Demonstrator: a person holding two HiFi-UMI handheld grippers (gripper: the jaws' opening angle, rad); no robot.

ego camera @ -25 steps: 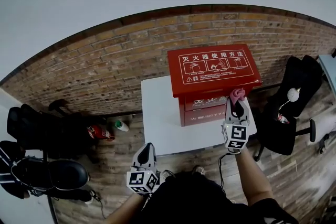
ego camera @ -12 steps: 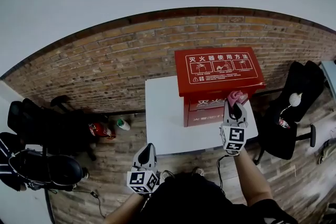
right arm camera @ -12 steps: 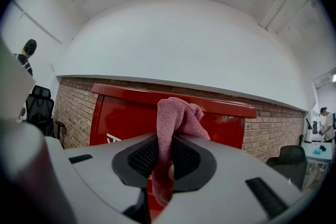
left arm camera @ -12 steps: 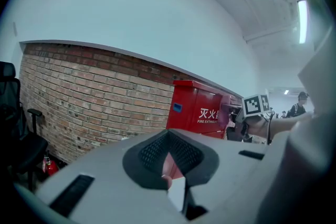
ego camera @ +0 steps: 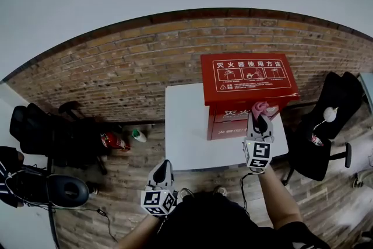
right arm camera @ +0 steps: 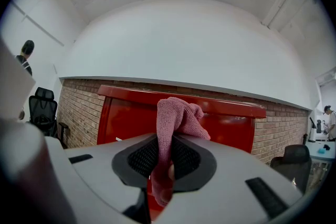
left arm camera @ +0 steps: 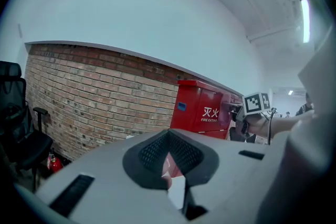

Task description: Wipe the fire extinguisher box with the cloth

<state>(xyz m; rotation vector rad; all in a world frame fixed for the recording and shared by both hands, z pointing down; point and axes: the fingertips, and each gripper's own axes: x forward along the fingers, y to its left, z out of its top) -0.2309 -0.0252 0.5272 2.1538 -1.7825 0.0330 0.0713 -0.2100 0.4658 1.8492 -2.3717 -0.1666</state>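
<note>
Since the earlier frame the box (ego camera: 249,76) has drifted right in frame; both grippers hardly moved. Lower left: left gripper (ego camera: 164,166) idle, jaws together, empty. Centre right: box on the table (ego camera: 186,143), right gripper (ego camera: 260,121) clamped on the cloth (ego camera: 260,107) at its lid's front edge. I should press the cloth flat and stroke evenly.

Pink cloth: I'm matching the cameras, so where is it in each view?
Head view: cloth right of centre, in right gripper, at the red box.
Left gripper view: small pink patch right of centre, beside red box.
Right gripper view: centre, pinched between jaws.
Shared landmark: red box.
</note>
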